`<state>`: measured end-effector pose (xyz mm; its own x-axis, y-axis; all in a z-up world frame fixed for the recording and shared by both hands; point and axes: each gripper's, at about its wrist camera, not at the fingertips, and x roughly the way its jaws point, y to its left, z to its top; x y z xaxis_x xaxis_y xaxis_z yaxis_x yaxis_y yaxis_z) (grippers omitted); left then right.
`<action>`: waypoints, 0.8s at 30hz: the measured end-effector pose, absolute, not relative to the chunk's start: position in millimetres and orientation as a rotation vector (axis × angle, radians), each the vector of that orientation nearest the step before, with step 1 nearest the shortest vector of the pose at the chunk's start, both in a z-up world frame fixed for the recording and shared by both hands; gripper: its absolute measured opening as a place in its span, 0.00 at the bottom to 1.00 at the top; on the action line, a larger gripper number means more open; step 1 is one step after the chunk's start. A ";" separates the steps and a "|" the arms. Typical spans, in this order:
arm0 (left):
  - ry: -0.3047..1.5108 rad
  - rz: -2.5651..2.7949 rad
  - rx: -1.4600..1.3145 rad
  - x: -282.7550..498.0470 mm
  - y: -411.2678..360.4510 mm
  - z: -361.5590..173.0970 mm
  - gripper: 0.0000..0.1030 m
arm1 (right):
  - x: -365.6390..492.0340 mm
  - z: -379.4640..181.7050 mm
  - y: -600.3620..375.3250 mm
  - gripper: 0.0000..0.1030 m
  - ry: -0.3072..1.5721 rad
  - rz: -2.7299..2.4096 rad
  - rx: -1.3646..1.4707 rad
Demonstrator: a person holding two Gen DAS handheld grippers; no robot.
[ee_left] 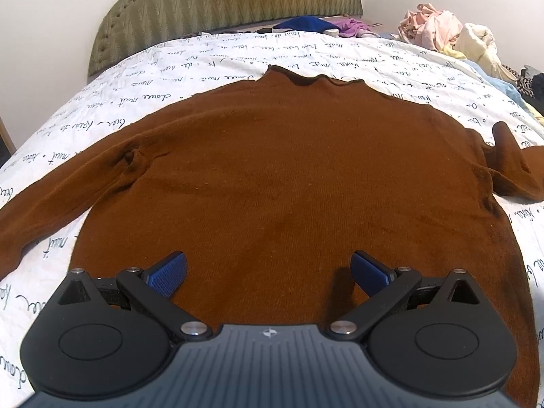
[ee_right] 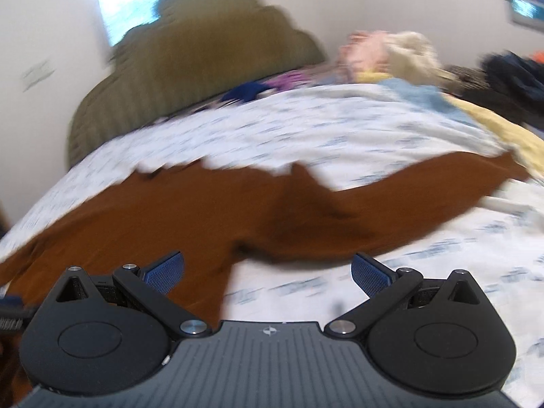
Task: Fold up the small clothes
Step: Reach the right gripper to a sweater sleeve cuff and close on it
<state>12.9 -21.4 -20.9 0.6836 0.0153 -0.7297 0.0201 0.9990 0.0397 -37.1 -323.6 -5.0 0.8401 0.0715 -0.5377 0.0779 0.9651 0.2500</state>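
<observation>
Sweater: a brown long-sleeved sweater lies flat on the bed, collar toward the headboard, body spread smooth across the cover.
Left sleeve: in the left wrist view it runs out to the left edge of the frame, with a small pucker near the armpit.
Right sleeve: in the right wrist view the sleeve stretches out to the right over the cover; a rumpled fold stands up near the shoulder.
Bed cover: white quilted cover printed with dark handwriting-style script, lying under the whole garment.
Headboard: olive-green padded headboard at the far end of the bed, against a pale wall.
Other clothes: a loose pile of pink and cream garments sits at the far right corner of the bed; blue and purple pieces lie near the headboard.
Left gripper: the left gripper hovers over the lower part of the sweater's body; jaws spread wide, nothing between the blue pads.
Right gripper: the right gripper is over the sweater's right side edge, where cloth meets cover; jaws wide apart and empty.
View quality: the right wrist picture is motion-blurred, so the fold near the shoulder is probably bunched fabric, but its exact shape is unclear.
</observation>
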 end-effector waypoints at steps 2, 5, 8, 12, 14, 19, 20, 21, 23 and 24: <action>0.820 0.001 0.043 15.3 -23.8 -23.2 1.00 | -34.5 -2.9 -356.5 1.00 0.566 -0.065 0.319; 0.819 0.011 0.048 19.0 -27.7 -25.4 1.00 | -33.4 0.5 -400.4 1.00 0.520 -0.135 0.379; 0.826 0.012 0.055 22.2 -32.2 -27.7 1.00 | -33.6 -1.2 -448.0 1.00 0.459 -0.149 0.497; 0.832 0.009 0.071 23.7 -38.6 -29.5 1.00 | -27.5 -16.0 -514.2 1.00 0.412 -0.212 0.708; 0.831 0.013 0.085 24.2 -41.4 -30.3 1.00 | -23.5 -28.5 -546.2 0.98 0.385 -0.234 0.820; 0.841 0.018 0.097 27.4 -45.0 -31.7 1.00 | -5.4 -62.1 -591.8 0.91 0.360 -0.242 1.035; 0.842 0.020 0.097 27.8 -45.5 -31.8 1.00 | -0.8 -69.2 -597.8 0.91 0.352 -0.233 1.074; 0.843 0.021 0.097 28.3 -45.7 -31.9 1.00 | 3.8 -74.2 -601.5 0.91 0.349 -0.230 1.102; 0.846 0.022 0.097 29.4 -45.9 -32.2 1.00 | 14.3 -81.6 -606.2 0.86 0.339 -0.233 1.127; 0.847 0.022 0.098 29.9 -46.0 -32.2 1.00 | 18.6 -83.8 -608.0 0.84 0.329 -0.237 1.131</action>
<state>29.9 -46.0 -32.2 0.6625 0.0585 -0.7467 0.0192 0.9953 0.0951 18.6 -608.0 -83.8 0.9272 -0.0189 -0.3741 0.3486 0.4085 0.8435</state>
